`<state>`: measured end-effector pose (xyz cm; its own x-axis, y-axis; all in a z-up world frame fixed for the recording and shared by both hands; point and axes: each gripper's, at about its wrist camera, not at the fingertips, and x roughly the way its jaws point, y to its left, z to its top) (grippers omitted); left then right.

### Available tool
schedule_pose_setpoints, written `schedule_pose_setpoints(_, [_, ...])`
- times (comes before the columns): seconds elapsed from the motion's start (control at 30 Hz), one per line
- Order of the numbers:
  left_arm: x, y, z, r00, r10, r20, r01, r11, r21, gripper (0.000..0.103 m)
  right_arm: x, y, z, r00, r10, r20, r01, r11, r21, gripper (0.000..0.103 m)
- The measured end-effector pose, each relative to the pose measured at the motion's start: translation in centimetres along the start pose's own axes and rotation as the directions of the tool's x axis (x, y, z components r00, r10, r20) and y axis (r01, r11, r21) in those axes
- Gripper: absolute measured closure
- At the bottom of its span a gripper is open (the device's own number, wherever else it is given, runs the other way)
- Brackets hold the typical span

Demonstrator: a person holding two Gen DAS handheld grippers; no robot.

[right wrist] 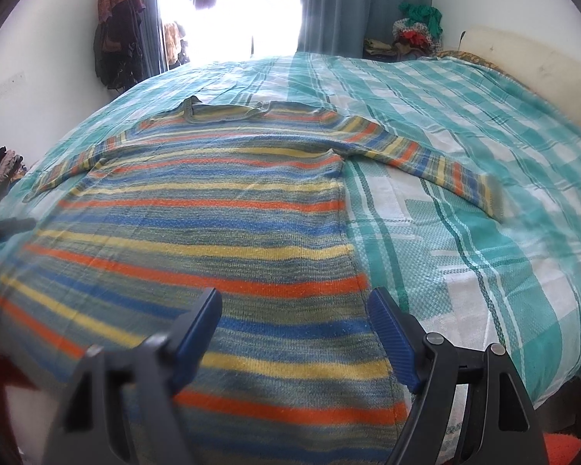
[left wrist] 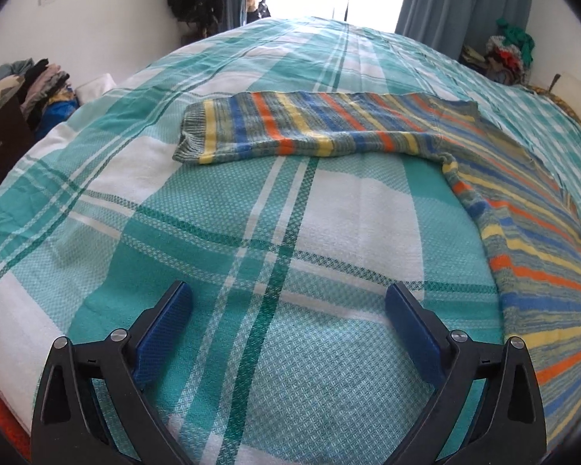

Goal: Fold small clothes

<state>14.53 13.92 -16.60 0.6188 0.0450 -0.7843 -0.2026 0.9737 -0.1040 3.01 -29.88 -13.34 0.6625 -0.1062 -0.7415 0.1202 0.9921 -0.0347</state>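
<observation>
A striped knit sweater (right wrist: 197, 224) in orange, blue, yellow and grey-green lies flat on the bed, neck at the far end, both sleeves spread out sideways. In the left wrist view its left sleeve (left wrist: 290, 131) stretches across the bed ahead, and the body (left wrist: 538, 255) lies at the right. My left gripper (left wrist: 288, 302) is open over bare bedsheet, nothing between its fingers, the sleeve well ahead of it. My right gripper (right wrist: 294, 310) is open above the sweater's lower right part, near its side edge, the fabric below the jaws and no pad pressing on it.
The bed carries a teal and white checked sheet (right wrist: 464, 201). Piles of clothes sit at the left (left wrist: 38, 85) and in the far right corner (right wrist: 418, 31). Clothes hang on the wall (right wrist: 116, 31) beside a bright doorway with curtains. The other gripper shows at the left edge (right wrist: 4, 228).
</observation>
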Motion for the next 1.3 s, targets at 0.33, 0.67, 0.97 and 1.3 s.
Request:
schedule_pose_setpoints(0.33, [-0.2, -0.4, -0.7, 1.0, 0.014, 0.028, -0.015, 1.0, 0.014, 0.001, 1.3, -0.3, 0.2, 1.0, 0.011, -0.025, -0.01, 1.0, 0.019, 0.025])
schedule_pose_setpoints(0.67, [-0.1, -0.7, -0.6, 0.999, 0.029, 0.028, -0.03, 0.999, 0.019, 0.0, 1.6, 0.6, 0.4, 0.999, 0.016, -0.035, -0.017, 1.0, -0.023, 0.025])
schedule_pose_setpoints(0.97, [-0.1, -0.6, -0.6, 0.999, 0.025, 0.031, -0.026, 1.0, 0.018, 0.0, 1.2, 1.4, 0.9, 1.0, 0.018, -0.024, -0.018, 0.999, -0.037, 0.025])
schedule_pose_setpoints(1.3, [-0.1, -0.6, -0.6, 0.999, 0.025, 0.031, -0.026, 1.0, 0.018, 0.0, 1.2, 2.4, 1.7, 0.999, 0.03, -0.017, -0.031, 0.998, -0.054, 0.025])
